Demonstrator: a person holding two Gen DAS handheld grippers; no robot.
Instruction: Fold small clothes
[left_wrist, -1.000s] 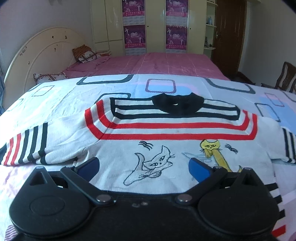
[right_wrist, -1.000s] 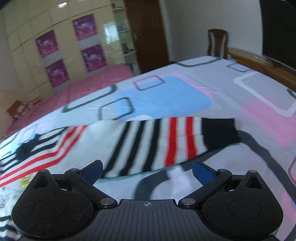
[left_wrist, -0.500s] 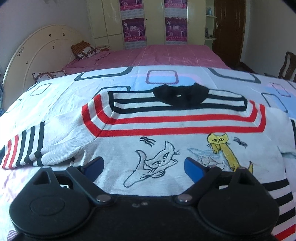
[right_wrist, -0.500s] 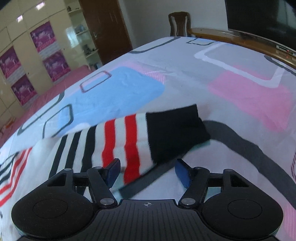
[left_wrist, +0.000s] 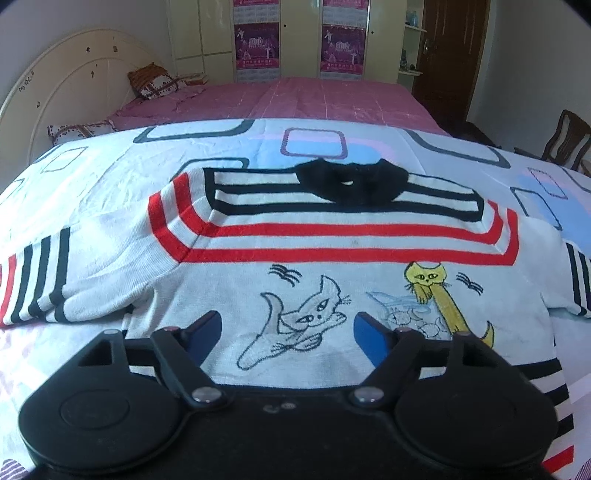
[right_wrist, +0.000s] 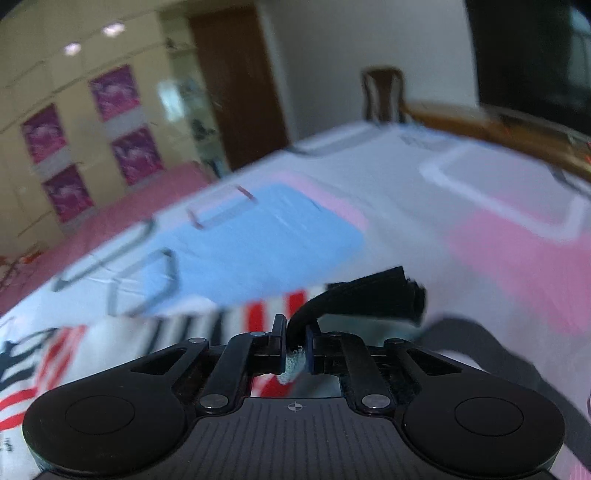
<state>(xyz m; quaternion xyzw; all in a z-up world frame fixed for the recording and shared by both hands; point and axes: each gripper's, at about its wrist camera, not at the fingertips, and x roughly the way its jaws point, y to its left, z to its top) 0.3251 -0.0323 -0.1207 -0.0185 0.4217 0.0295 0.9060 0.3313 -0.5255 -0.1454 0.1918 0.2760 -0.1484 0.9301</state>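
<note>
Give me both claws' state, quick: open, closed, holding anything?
Left claw: open, holding nothing, above the sweater.
Right claw: closed on the sweater's sleeve cuff, cuff lifted off the bedsheet.

A patterned bedspread (left_wrist: 110, 177) fills mid-frame; pink bed (left_wrist: 295, 99), cream headboard (left_wrist: 74, 88) upper left, brown door (left_wrist: 450, 55) upper right.

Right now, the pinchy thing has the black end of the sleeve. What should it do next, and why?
Probably carry the cuff across onto the sweater's chest. The right gripper is shut on it, lifted off the bedspread, while the left gripper hangs open above the hem.
</note>
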